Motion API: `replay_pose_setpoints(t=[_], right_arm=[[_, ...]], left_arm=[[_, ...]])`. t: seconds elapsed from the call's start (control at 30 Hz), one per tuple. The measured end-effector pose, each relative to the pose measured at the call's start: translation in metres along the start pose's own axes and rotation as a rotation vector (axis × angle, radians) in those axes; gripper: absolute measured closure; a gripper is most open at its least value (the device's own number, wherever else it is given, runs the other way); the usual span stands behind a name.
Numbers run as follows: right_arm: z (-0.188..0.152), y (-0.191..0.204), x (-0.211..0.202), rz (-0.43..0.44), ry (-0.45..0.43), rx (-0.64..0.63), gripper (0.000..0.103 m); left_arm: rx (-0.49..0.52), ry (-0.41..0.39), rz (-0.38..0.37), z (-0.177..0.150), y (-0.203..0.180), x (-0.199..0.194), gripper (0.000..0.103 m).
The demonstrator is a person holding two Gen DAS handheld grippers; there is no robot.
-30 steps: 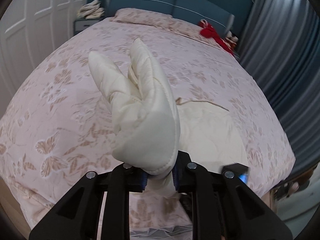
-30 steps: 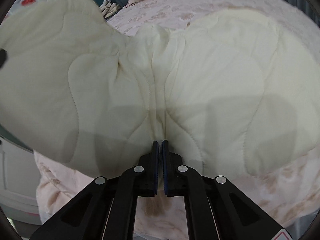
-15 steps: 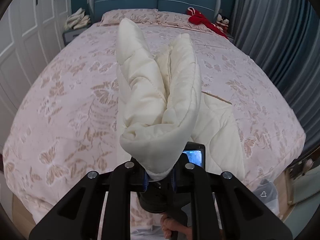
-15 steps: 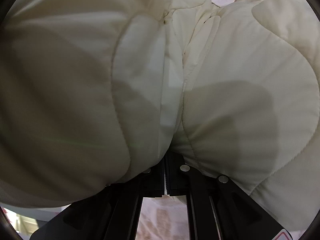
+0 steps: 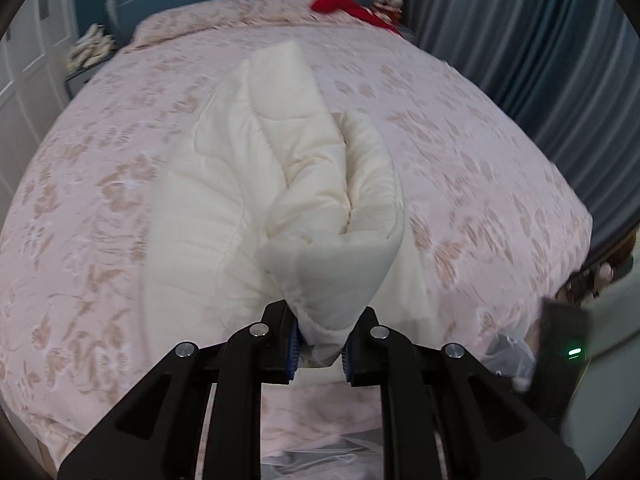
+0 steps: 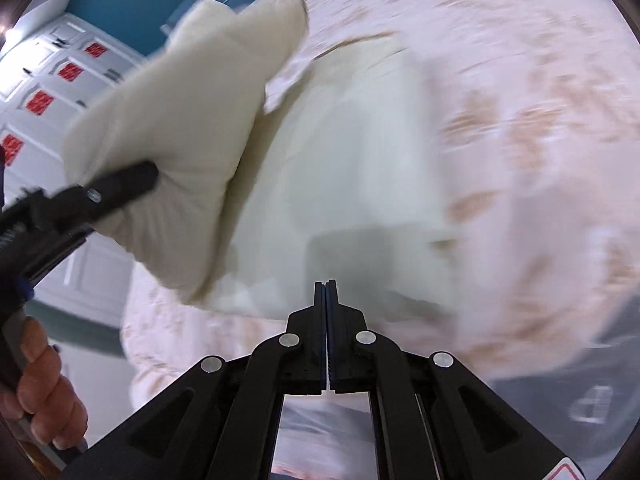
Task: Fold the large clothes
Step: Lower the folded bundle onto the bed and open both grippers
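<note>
While the bed (image 5: 100, 200) lies broad beneath, the cream quilted garment (image 5: 248, 200) now hangs from one grip only.
The right gripper (image 6: 327, 292), clamped on its padding half a second ago, is now pressed shut with nothing in it; the left gripper (image 5: 318, 338) still pinches a bunched edge, narrow-jawed. That fold looks laid; the next likely needs a fresh grip.

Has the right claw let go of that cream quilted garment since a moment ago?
Yes. The right claw is shut on nothing, clear of the cream garment on the bed.
</note>
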State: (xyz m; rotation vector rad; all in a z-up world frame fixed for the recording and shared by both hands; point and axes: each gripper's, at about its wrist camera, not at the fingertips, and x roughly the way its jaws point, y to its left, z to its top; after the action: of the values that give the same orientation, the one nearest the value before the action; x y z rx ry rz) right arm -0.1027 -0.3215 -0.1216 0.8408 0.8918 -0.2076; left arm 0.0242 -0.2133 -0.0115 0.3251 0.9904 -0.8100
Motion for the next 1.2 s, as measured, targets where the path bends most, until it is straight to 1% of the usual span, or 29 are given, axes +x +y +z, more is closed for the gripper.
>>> replay_pose_setpoints(t=[0.1, 0.23, 0.3, 0.43, 0.47, 0.57, 0.77, 0.87, 0.9, 0.97, 1.0, 1.07, 1.1, 1.13, 1.17, 1.2], right_arm=[[-0.001, -0.005, -0.011, -0.057, -0.022, -0.015, 0.1], [-0.004, -0.008, -0.018, -0.128, -0.028, -0.056, 0.099], [-0.006, -0.016, -0.031, -0.128, -0.027, -0.046, 0.099], [-0.008, -0.026, -0.035, -0.143, -0.032, -0.021, 0.099], [-0.013, -0.037, -0.041, -0.144, -0.033, -0.02, 0.099], [-0.017, -0.047, -0.043, -0.151, -0.04, -0.007, 0.099], [-0.012, -0.057, -0.051, -0.161, -0.062, 0.003, 0.099], [-0.013, -0.059, -0.054, -0.168, -0.064, 0.007, 0.099], [-0.013, -0.059, -0.055, -0.17, -0.063, 0.009, 0.099], [-0.014, -0.057, -0.059, -0.174, -0.062, 0.001, 0.099], [-0.014, -0.054, -0.062, -0.181, -0.065, -0.007, 0.099], [-0.012, -0.047, -0.071, -0.192, -0.079, -0.026, 0.099], [-0.011, -0.042, -0.077, -0.191, -0.093, -0.036, 0.099], [-0.009, -0.037, -0.083, -0.187, -0.106, -0.044, 0.099], [-0.007, -0.033, -0.086, -0.183, -0.116, -0.049, 0.093], [-0.003, -0.024, -0.092, -0.178, -0.135, -0.054, 0.088]], left_arm=[[0.034, 0.032, 0.006, -0.005, -0.022, 0.019, 0.089], [0.071, 0.062, 0.022, -0.012, -0.041, 0.038, 0.089], [0.085, 0.074, 0.03, -0.016, -0.047, 0.046, 0.089], [0.108, 0.087, 0.047, -0.024, -0.057, 0.055, 0.089], [0.119, 0.087, 0.053, -0.027, -0.06, 0.057, 0.089], [0.147, 0.095, 0.067, -0.034, -0.066, 0.063, 0.089], [0.243, 0.099, 0.111, -0.055, -0.081, 0.075, 0.089], [0.277, 0.08, 0.134, -0.06, -0.085, 0.079, 0.087], [0.272, 0.073, 0.128, -0.059, -0.084, 0.077, 0.086], [0.266, 0.062, 0.114, -0.055, -0.083, 0.067, 0.074], [0.262, 0.051, 0.107, -0.054, -0.082, 0.061, 0.071], [0.231, 0.024, 0.054, -0.046, -0.074, 0.035, 0.061], [0.203, 0.017, 0.026, -0.043, -0.068, 0.023, 0.059], [0.162, 0.007, -0.005, -0.041, -0.059, 0.01, 0.054], [0.123, -0.009, -0.024, -0.039, -0.048, -0.003, 0.049], [0.089, -0.031, -0.019, -0.038, -0.037, -0.016, 0.047]])
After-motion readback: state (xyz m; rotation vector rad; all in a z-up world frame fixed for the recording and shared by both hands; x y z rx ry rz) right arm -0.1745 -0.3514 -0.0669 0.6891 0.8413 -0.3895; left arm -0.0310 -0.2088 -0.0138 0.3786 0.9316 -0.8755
